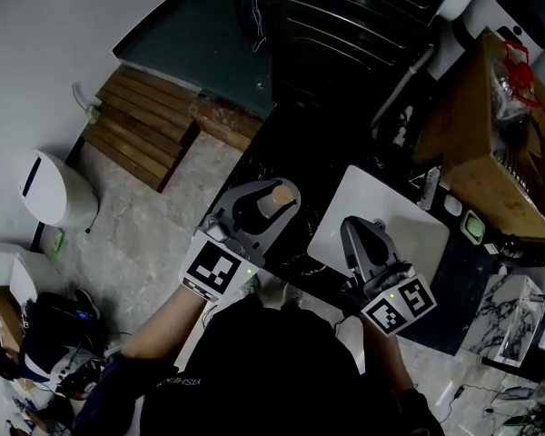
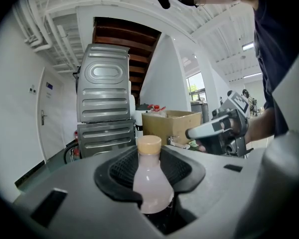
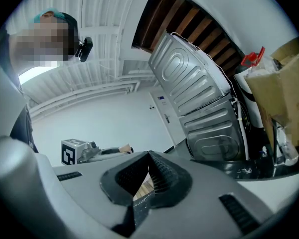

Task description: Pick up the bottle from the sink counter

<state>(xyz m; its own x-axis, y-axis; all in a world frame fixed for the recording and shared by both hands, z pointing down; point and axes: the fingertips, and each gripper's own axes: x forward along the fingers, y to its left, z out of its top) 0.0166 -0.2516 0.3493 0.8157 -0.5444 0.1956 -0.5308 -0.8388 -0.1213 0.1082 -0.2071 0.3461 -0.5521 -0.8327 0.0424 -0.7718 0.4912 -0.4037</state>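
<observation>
The left gripper (image 1: pixel 257 207) stands partly spread, its ribbed black pads pinching the belly of a pale pink plastic bottle with a tan cap (image 2: pixel 150 182) — upright, at the near edge of the dark counter (image 1: pixel 286 148). The right gripper (image 1: pixel 359 236) is pressed together at the tips, empty, over a white rectangular slab (image 1: pixel 416 230). Beyond stand a brown cardboard box (image 1: pixel 486 130) and a ribbed grey metal cabinet (image 2: pixel 103 101) — neither touching the tongs.
</observation>
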